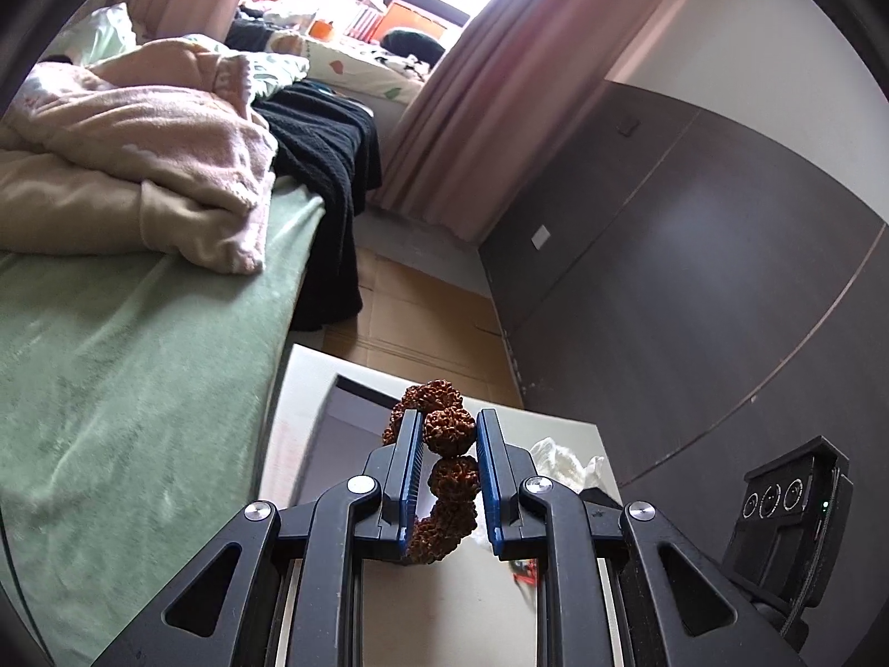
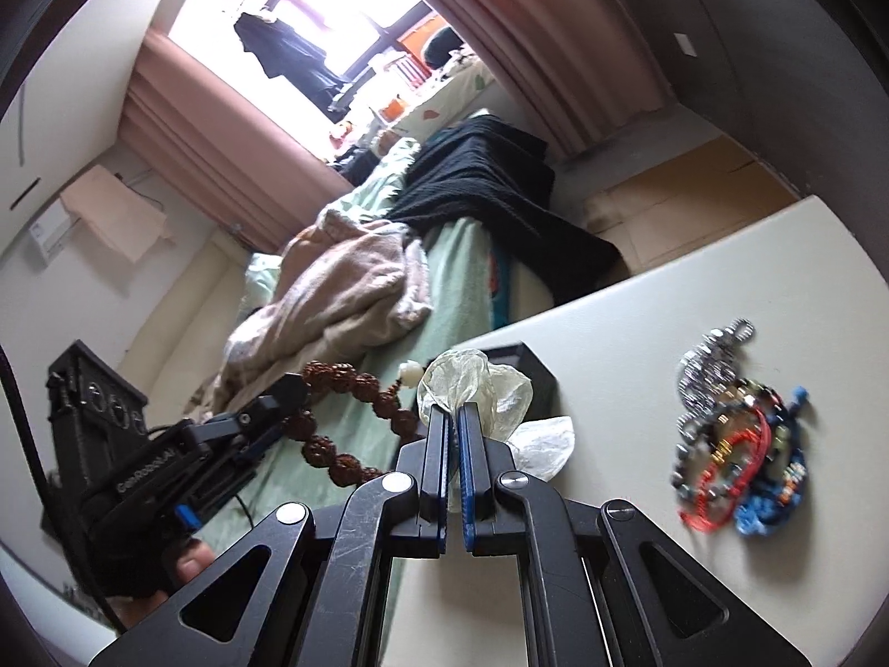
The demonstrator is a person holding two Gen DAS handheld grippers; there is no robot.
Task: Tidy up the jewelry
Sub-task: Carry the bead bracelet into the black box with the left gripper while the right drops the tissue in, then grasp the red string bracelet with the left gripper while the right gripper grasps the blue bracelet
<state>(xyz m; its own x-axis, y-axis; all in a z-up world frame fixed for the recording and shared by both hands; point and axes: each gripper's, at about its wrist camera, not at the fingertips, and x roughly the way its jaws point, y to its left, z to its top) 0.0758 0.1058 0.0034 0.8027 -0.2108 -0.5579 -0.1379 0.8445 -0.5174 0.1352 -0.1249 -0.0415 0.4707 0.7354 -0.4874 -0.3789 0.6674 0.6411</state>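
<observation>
My left gripper (image 1: 449, 433) is shut on a bracelet of large brown knobbly beads (image 1: 450, 432); one bead sits clamped between the blue pads and the rest of the loop hangs below. In the right wrist view that bead bracelet (image 2: 355, 417) dangles from the left gripper (image 2: 289, 389) over the bed's edge. My right gripper (image 2: 451, 414) is shut on a small sheer white pouch (image 2: 472, 383), held above the white table (image 2: 694, 300). A pile of jewelry (image 2: 733, 444), silver, red and blue pieces, lies on the table at the right.
A dark box (image 2: 522, 358) stands at the table's far edge behind the pouch. More white pouch fabric (image 2: 542, 442) lies under the right gripper. A bed with a green sheet (image 1: 139, 361) and blankets fills the left. Dark wardrobe doors (image 1: 694, 255) line the right.
</observation>
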